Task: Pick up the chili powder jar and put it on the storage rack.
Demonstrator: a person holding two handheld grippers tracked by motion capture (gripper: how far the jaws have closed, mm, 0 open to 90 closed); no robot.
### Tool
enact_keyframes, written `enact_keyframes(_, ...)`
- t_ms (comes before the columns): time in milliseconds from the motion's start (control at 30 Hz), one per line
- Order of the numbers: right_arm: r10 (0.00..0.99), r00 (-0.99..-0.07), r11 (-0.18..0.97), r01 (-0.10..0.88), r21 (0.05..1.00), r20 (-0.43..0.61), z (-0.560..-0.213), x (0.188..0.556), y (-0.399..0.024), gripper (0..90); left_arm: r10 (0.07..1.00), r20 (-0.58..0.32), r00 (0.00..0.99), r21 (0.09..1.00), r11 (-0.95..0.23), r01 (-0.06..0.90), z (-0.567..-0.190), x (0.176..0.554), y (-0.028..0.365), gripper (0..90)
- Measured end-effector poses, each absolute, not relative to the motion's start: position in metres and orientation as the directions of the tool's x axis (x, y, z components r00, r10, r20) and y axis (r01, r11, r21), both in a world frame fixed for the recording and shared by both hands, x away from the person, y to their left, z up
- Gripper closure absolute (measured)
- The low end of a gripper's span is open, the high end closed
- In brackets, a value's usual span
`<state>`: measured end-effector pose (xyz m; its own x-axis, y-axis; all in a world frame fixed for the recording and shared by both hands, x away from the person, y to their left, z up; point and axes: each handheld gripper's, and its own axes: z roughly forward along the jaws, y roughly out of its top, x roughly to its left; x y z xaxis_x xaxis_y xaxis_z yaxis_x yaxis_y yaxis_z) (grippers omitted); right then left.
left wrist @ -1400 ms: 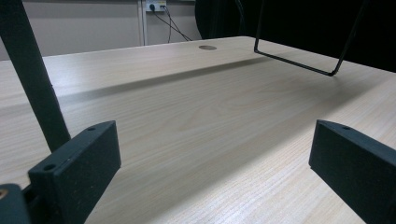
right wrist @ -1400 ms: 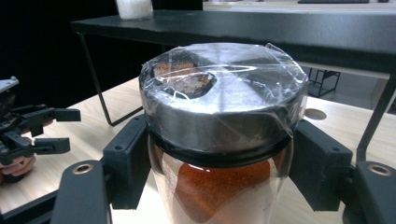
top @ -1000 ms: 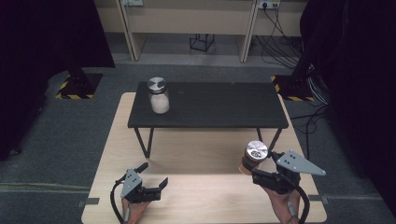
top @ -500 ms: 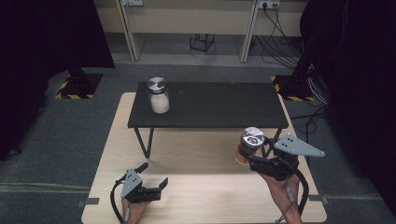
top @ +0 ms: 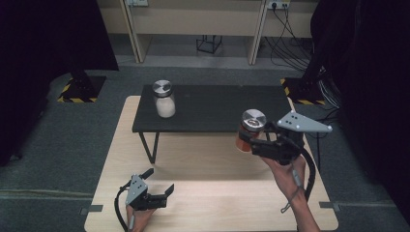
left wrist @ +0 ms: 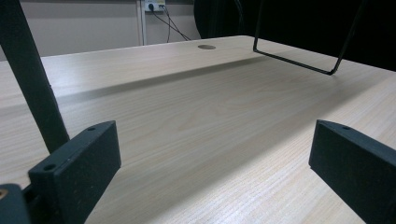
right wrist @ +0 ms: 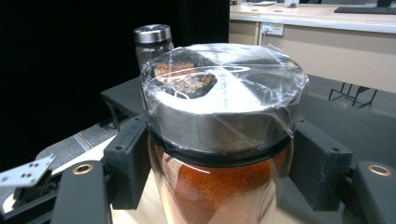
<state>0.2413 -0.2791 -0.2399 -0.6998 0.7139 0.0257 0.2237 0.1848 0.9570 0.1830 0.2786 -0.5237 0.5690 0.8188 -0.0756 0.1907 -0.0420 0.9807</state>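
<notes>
Fingers (right wrist: 128,163) of right gripper (top: 249,140) clamp orange spice jar (right wrist: 219,186) between them.

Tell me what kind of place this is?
Likely a lab or recording room, not a kitchen: dark curtains hang at the sides, hazard-taped stand feet sit on grey carpet, and cables run to wall sockets. A wooden table carries a small black shelf.

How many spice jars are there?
2: a white jar stands on the black shelf; an orange jar is held in the right gripper above the table.
</notes>
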Motion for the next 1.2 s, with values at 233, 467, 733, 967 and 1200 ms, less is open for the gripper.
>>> enact_keyframes(233, 0.731, -0.682, 0.189, 0.235, 0.953, 0.023, -0.234, 0.271, -0.253, 30.1, 0.817, -0.078, 0.571, 0.980, -0.042, 0.193, -0.523, 0.183, 0.279, 1.4)
enact_keyframes(467, 0.747, -0.665, 0.186, 0.242, 0.952, 0.023, -0.233, 0.296, -0.231, 30.1, 0.816, -0.080, 0.572, 0.980, -0.040, 0.195, -0.523, 0.184, 0.279, 1.4)
enact_keyframes(733, 0.775, -0.631, 0.185, 0.251, 0.950, 0.016, -0.233, 0.320, -0.211, 30.1, 0.815, -0.081, 0.573, 0.980, -0.039, 0.194, -0.524, 0.185, 0.279, 1.4)
enact_keyframes(967, 0.803, -0.596, 0.182, 0.273, 0.945, 0.018, -0.241, 0.339, -0.198, 30.1, 0.815, -0.079, 0.574, 0.980, -0.042, 0.194, -0.523, 0.185, 0.280, 1.4)
enact_keyframes(1200, 0.824, -0.566, 0.180, 0.281, 0.943, 0.011, -0.248, 0.350, -0.191, 30.1, 0.814, -0.078, 0.575, 0.980, -0.044, 0.195, -0.523, 0.185, 0.280, 1.4)
